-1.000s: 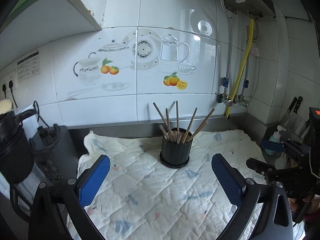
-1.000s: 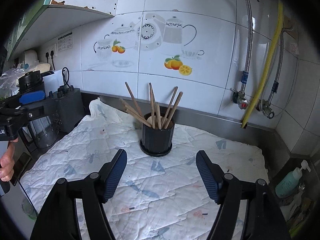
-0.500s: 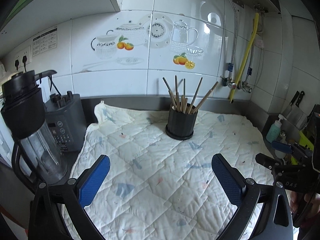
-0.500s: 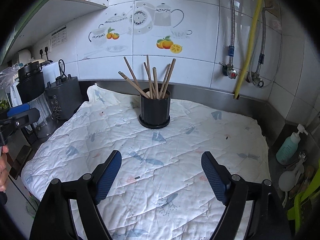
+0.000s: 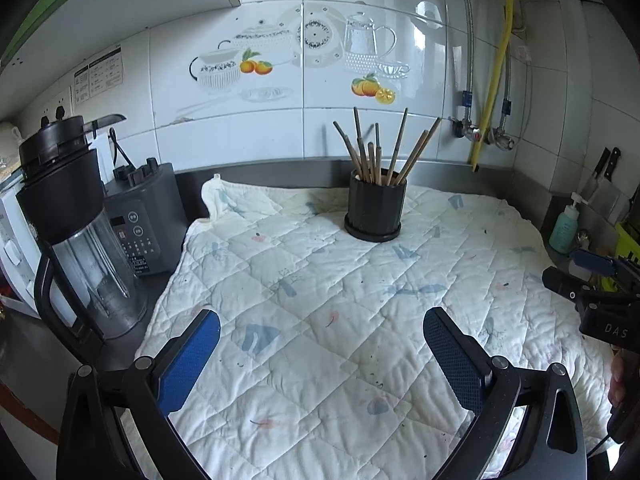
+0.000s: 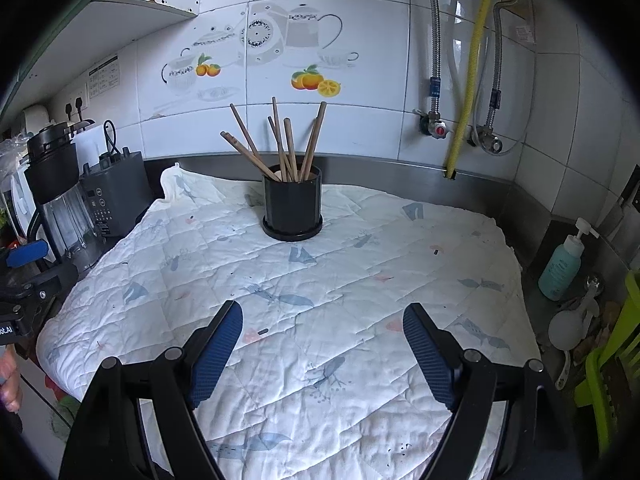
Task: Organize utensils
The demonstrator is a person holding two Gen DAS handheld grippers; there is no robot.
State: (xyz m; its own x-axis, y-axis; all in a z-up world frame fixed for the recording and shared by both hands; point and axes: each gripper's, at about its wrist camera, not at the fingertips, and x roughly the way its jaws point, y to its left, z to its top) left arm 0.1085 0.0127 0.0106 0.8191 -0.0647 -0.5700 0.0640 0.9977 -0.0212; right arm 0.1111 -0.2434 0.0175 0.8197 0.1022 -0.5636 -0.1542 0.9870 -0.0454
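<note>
A black ribbed holder [image 5: 374, 210] stands upright near the back of the quilted cloth [image 5: 328, 304], with several wooden chopsticks [image 5: 380, 152] sticking out of it. It also shows in the right wrist view [image 6: 292, 208] with its chopsticks [image 6: 288, 144]. My left gripper [image 5: 320, 356] is open and empty, low over the cloth's near part. My right gripper [image 6: 322, 346] is open and empty, also well short of the holder. The right gripper's side shows at the right edge of the left wrist view [image 5: 592, 276].
A blender jug [image 5: 76, 236] and its grey base [image 5: 140, 220] stand left of the cloth. A teal soap bottle [image 6: 562, 264], a white ladle [image 6: 568, 332] and a green rack [image 6: 612, 360] sit at the right. Pipes and a yellow hose [image 6: 470, 68] run down the tiled wall.
Both grippers have pulled back from the holder and risen, so it looks smaller and farther away. More of the cloth, the blender and the right-hand clutter is in view. Both stay open.
</note>
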